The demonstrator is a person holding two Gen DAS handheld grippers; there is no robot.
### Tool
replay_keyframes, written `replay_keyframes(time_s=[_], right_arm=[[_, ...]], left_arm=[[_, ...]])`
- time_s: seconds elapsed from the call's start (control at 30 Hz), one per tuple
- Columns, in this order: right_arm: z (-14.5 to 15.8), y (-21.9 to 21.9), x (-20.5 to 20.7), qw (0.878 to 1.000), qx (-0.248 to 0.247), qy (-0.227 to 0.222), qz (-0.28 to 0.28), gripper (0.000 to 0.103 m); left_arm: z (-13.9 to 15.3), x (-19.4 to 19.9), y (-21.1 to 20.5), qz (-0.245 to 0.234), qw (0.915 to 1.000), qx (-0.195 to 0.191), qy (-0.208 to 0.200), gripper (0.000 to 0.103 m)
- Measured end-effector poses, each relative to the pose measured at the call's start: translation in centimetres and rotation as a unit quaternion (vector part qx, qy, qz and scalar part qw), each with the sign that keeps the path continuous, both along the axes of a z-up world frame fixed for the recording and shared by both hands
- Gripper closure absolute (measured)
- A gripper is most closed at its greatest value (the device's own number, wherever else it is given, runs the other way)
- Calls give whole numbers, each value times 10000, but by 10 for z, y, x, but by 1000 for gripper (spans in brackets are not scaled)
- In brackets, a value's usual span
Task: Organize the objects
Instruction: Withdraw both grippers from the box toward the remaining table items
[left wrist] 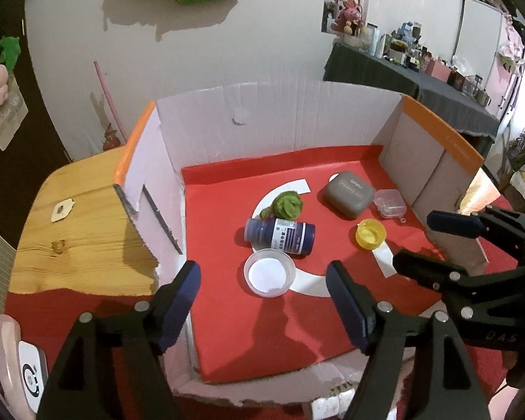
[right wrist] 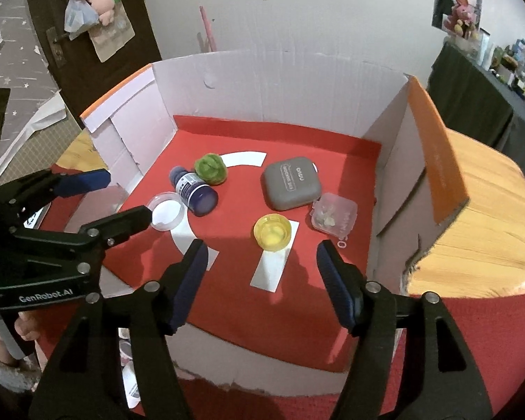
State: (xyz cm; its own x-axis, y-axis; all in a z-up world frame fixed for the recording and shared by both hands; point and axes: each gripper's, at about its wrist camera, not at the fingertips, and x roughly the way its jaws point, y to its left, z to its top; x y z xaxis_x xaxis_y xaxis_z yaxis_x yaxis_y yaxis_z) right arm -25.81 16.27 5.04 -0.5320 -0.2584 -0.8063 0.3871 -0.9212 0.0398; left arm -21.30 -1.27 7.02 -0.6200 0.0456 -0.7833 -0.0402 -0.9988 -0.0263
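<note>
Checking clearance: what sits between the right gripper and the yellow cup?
Nothing: only bare red mat between right gripper and yellow cup, in the right wrist view.

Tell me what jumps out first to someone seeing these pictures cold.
The bright red mat lining the open cardboard box grabs the eye. At its middle a dark blue bottle lies on its side beside a fuzzy green ball, with a yellow cup nearer the right. Both grippers, left gripper and right gripper, hang open at the near edge.

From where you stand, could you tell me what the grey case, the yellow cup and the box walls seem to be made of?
Grey case: probably matte moulded plastic, rounded corners. Yellow cup: translucent glossy plastic, light shows through. Box walls: corrugated cardboard, with ribbed faces and torn edges.
</note>
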Motion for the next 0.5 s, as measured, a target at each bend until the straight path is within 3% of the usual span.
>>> replay_keyframes(time_s=[0.5], right_arm=[[12,6,22,9996,-225,108,-96,27]], left_arm=[[10,20,-2,160,9996,-39,243,13]])
